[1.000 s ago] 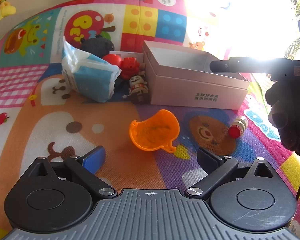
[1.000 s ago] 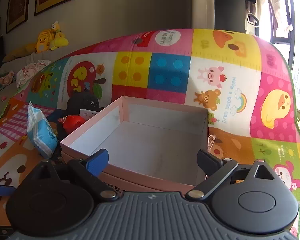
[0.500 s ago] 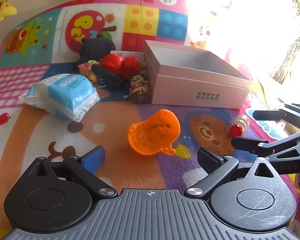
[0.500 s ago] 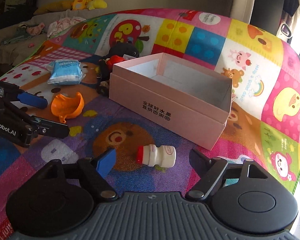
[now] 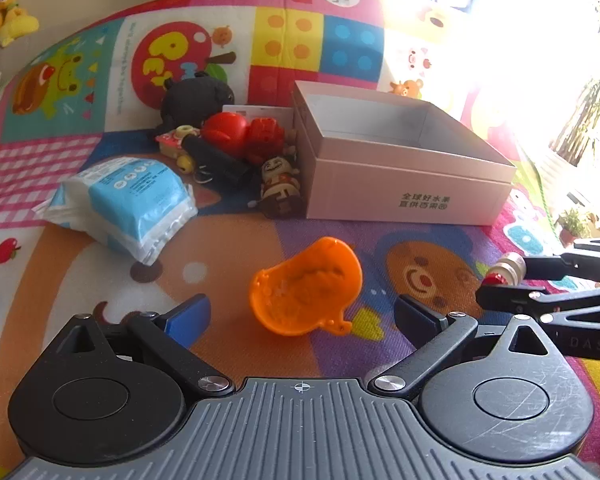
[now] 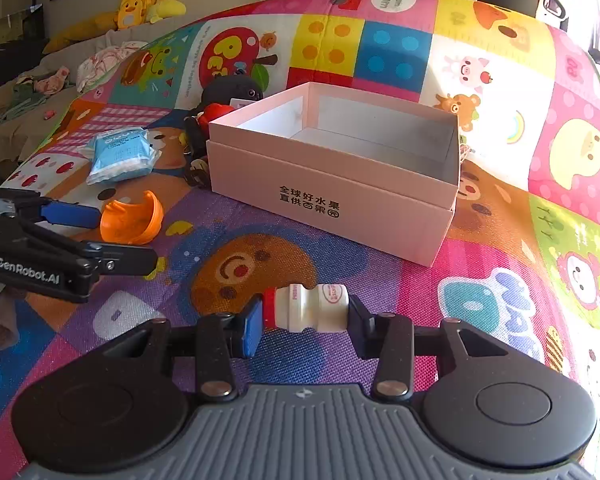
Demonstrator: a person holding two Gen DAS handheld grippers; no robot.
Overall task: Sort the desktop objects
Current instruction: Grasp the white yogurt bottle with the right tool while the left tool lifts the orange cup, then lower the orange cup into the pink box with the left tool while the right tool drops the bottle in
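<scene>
**Right gripper closes on the small bottle**

Since one second ago the right gripper (image 6: pixel 303 326) has come down from above the box (image 6: pixel 380 216) to the mat (image 6: pixel 500 288), and its jaws, wide then, are closing now with the bottle (image 6: pixel 306 307) between them. The blue pad is at the red cap and the black pad at the base, so the hold is end to end along the bottle, which lies on its side on the mat, near the front wall of the box. The pads seem to touch both ends already.

The left gripper (image 5: pixel 300 312) has hardly moved. It hangs with jaws wide apart and empty, and the orange shell (image 5: pixel 306 290) lies on the mat just ahead of them.

I judge the bottle to be light, stiff plastic with a smooth skin and a narrow waist. Held by the two ends it can pivot or slip out if the squeeze is weak, because the cap end is small. A hold across the waist would be safer, but this one should do for a short carry. It is not fragile, so a firm squeeze does no harm. The box is open on top and looks empty.
</scene>
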